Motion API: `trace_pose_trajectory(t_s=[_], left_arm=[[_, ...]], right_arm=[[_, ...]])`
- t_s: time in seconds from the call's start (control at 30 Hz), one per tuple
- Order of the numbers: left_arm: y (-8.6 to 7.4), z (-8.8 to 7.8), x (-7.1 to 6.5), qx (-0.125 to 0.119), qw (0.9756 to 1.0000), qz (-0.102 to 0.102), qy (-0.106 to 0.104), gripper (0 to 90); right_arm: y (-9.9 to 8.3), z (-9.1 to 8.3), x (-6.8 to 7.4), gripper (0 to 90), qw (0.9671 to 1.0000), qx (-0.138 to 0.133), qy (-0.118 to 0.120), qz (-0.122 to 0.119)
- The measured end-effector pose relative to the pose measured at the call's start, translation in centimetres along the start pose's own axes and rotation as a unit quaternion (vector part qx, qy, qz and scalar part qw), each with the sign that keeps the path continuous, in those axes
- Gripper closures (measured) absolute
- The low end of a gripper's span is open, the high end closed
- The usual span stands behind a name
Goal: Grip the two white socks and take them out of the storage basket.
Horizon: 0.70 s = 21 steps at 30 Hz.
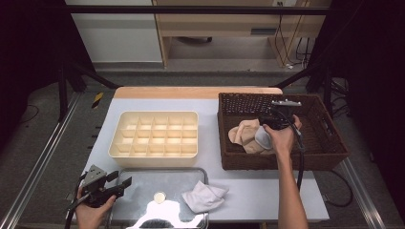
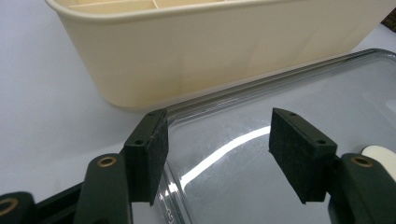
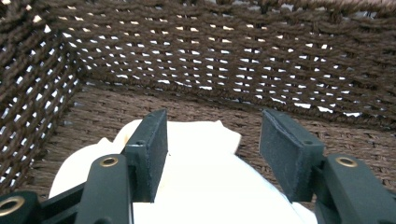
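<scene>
While we hold both claws still over the counter (image 1: 267, 191): we see them both gaping wide.
Right claw (image 1: 273, 125): we have it down inside the brown wicker basket (image 1: 329, 143) at about 3 o'clock on the counter, jaws released and gripping nothing.
Socks: a pale beige heap (image 1: 244, 136) lies on the basket floor; in the right gripper view the cloth (image 3: 205, 182) spreads just below and between our parted jaws, and we cannot tell whether the pads touch it.
Left claw (image 1: 107, 183): we keep it at about 7 o'clock, released, with no thing between its jaws, at the corner of the clear tray (image 2: 289, 93).
Tray contents: a folded white sock (image 1: 205, 196) lies at its right end, a small round disc (image 1: 159, 196) near its middle.
Cream divider box (image 1: 154, 135): it sits at about 11 o'clock, just beyond the tray, its compartments bare.
Box and basket: apart, with white counter between them.
</scene>
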<state>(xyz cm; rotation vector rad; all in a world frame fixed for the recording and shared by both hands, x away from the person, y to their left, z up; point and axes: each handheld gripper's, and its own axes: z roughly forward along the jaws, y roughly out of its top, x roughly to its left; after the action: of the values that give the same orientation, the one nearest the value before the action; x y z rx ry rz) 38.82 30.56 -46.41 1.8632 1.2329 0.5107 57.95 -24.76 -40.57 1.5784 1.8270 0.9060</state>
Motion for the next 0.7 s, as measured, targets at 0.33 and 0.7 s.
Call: trace_pose_trajectory(t_s=[0.33, 0.7], left_arm=[[0.0, 0.0, 0.0, -0.002, 1.0000, -0.001, 0.001, 37.3], [0.0, 0.0, -0.1, 0.000, 1.0000, 0.001, 0.000, 37.5]], right_arm=[[-0.2, 0.8, 0.0, 41.7, 0.9998, 0.020, -0.005, 0.006], [-0.7, 1.4, -0.3, 56.9, 0.9982, 0.056, -0.005, 0.023]])
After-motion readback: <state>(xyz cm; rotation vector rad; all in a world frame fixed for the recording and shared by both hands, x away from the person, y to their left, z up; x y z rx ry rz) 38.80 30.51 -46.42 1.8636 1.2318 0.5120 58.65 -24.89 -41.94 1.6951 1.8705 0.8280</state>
